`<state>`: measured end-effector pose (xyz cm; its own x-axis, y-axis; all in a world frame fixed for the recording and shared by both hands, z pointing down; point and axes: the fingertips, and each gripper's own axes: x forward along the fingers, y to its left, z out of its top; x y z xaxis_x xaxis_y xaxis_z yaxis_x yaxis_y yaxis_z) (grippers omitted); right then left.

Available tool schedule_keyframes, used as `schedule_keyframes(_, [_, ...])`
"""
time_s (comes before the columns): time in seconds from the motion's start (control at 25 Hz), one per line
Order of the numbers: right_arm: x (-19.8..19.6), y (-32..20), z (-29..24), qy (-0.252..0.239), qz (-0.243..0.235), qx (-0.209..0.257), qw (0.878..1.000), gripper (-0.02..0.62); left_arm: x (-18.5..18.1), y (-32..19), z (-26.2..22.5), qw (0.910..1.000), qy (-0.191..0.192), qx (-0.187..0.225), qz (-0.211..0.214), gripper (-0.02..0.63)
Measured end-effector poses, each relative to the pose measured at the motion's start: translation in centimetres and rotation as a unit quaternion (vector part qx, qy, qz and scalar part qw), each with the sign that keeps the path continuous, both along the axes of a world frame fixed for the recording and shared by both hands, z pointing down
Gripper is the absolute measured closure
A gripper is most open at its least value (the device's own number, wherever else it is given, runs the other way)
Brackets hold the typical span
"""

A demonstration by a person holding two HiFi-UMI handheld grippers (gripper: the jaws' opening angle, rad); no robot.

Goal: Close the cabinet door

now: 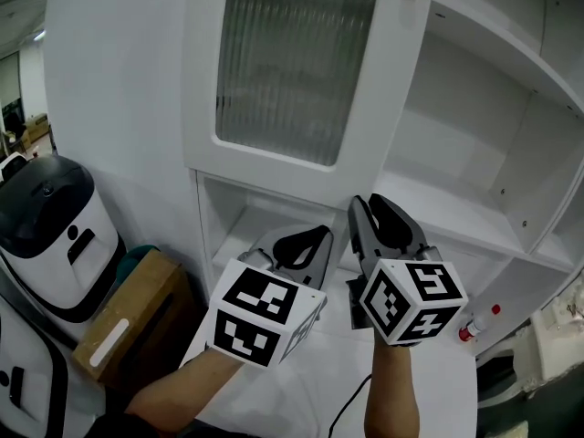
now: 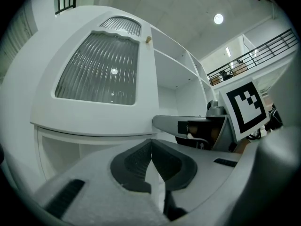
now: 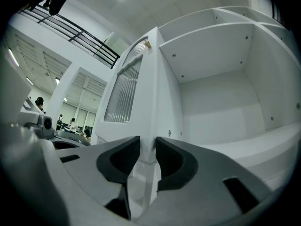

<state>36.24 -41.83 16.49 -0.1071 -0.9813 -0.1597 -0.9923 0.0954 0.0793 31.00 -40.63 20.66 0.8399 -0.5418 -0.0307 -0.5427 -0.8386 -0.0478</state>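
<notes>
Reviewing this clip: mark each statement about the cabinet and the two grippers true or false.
1. The cabinet door is fully shut. False: it stands open, baring the shelves.
2. The right gripper has the door's edge between its jaws. True.
3. The left gripper has its jaws spread wide. False: they are together, holding nothing.
4. The door has a ribbed glass panel. True.

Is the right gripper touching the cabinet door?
Cannot tell. Right gripper view: cabinet door edge lies between the jaws of the right gripper; contact or gap unclear.
</notes>
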Motion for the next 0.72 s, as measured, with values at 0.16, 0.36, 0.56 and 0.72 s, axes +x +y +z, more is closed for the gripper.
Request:
schedule_keyframes(0.16, [-0.3, 0.2, -0.1, 0.021, 0.020, 0.009, 1.000, 0.484, -0.3, 0.0, 0.2, 1.0000, 0.000, -0.004, -0.001, 0.594])
schedule_keyframes(0.36, [-0.4, 0.7, -0.2, 0.033, 0.041, 0.016, 0.998, 0.492, -1.2, 0.1, 0.4, 0.9999, -0.001, -0.009, -0.009, 0.593])
schedule_keyframes(0.56, [-1.3, 1.7, -0.1, 0.034, 0.046, 0.013, 0.998, 0.500, -2.3, 0.8, 0.3, 0.9999, 0.002, -0.010, -0.008, 0.593])
schedule_keyframes(0.72, [-2.7, 2.7, 0.2, 0.037, 0.049, 0.007, 0.998, 0.512, -3.6, 1.3, 0.3, 0.9998, 0.008, -0.016, -0.005, 0.594])
